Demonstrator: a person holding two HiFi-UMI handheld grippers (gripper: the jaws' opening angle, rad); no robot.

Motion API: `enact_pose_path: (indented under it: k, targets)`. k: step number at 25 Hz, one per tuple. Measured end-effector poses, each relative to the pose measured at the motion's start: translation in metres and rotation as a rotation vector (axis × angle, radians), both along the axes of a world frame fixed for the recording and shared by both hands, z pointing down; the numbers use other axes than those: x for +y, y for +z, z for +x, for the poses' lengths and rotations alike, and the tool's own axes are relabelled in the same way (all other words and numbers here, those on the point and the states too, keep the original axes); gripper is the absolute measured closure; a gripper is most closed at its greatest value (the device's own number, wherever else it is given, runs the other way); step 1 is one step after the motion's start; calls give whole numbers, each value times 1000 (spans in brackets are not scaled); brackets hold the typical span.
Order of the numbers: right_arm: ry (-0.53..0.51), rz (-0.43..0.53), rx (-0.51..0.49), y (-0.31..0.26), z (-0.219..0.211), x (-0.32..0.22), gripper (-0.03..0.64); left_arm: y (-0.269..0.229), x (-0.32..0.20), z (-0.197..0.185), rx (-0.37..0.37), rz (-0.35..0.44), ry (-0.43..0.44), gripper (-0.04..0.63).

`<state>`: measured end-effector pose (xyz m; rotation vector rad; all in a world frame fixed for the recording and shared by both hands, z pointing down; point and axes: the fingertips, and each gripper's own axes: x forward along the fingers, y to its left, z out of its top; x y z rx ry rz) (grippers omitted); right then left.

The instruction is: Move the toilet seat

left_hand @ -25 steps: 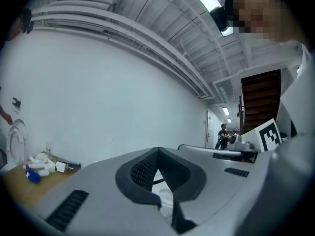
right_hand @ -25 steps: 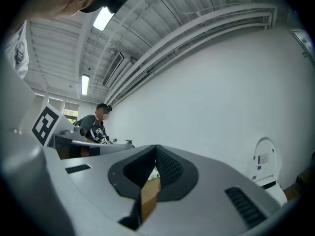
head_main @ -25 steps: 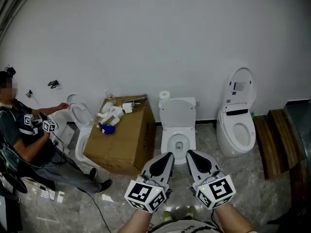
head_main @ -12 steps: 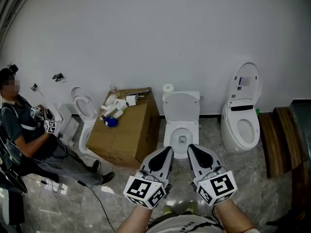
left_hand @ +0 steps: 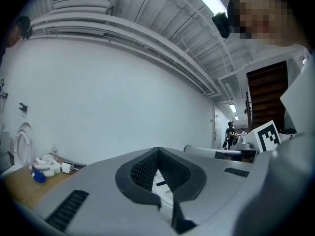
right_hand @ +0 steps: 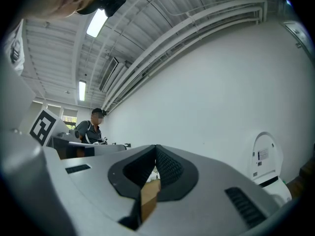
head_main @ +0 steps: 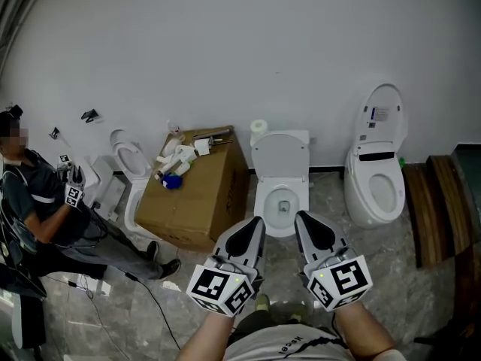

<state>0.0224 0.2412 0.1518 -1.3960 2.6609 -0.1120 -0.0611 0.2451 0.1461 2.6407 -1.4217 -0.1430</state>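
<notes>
The middle white toilet [head_main: 281, 201] stands against the wall with its lid [head_main: 279, 153] raised; a white ring surrounds the bowl opening. My left gripper [head_main: 253, 224] and right gripper [head_main: 302, 218] are held side by side just in front of the bowl, pointing at it and short of touching it. Both are shut with nothing in them. In the left gripper view the gripper [left_hand: 157, 150] has its tips meeting, and the right gripper [right_hand: 156, 149] looks the same in its own view.
A cardboard box [head_main: 203, 201] with small parts on top stands left of the toilet. A second toilet [head_main: 376, 186] stands at the right, its lid up. A third toilet [head_main: 129, 173] is beside a seated person [head_main: 41, 216]. A wooden bench [head_main: 434, 209] is far right.
Both grippers have edged a little forward toward the middle toilet, staying shut. The view has shifted slightly, and the seated person has drawn the arm in.
</notes>
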Motion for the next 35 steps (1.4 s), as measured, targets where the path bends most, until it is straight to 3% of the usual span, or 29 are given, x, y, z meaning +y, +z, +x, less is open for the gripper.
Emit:
enact_pose_path:
  k: [10, 18, 27, 35]
  targets:
    - [50, -39, 20, 15, -5, -49, 603, 12, -56, -6, 8, -17, 43, 592]
    - [112, -86, 15, 43, -38, -140, 604, 36, -150, -30, 10, 0, 122, 592]
    - [242, -136, 30, 87, -83, -253, 603, 85, -274, -71, -5, -34, 223, 592]
    - [375, -227, -6, 157, -85, -288, 603, 155, -325, -76, 20, -96, 365, 592]
